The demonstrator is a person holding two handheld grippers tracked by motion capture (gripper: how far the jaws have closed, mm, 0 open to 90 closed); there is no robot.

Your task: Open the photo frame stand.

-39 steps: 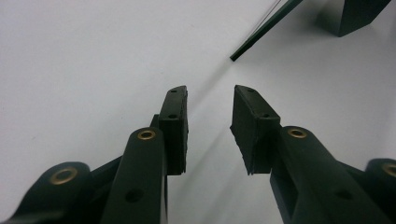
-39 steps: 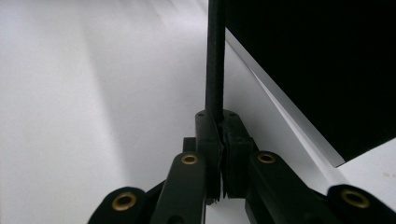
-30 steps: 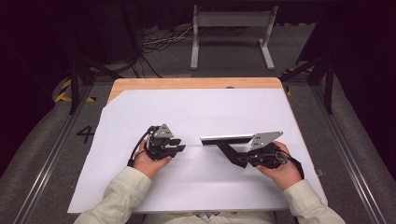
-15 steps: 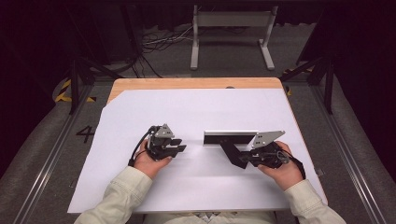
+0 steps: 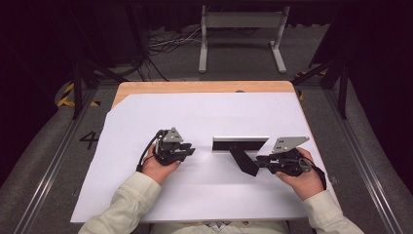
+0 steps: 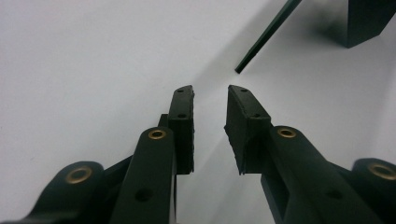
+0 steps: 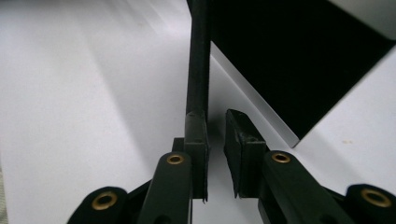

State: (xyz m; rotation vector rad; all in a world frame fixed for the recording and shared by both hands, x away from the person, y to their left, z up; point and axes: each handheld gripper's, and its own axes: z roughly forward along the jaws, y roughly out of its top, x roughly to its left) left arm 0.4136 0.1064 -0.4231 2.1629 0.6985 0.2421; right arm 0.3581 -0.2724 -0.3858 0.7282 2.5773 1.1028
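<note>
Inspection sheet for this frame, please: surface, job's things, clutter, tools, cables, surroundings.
Surface: white sheet over a wooden table.
Job's things: black panel with a pale edge; thin black plate running from it toward the right tool.
Clutter: nothing seen.
Tools: left tool open, gripping nothing; right tool at the plate's end, grip unclear.
Cables: black cable looping from the left tool.
Surroundings: metal stand, floor cables, striped tape.

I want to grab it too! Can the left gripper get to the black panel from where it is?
Probably yes. The left gripper is open and points toward the near end of the black panel. Only bare white sheet lies between them, so nothing seems to block the way.
</note>
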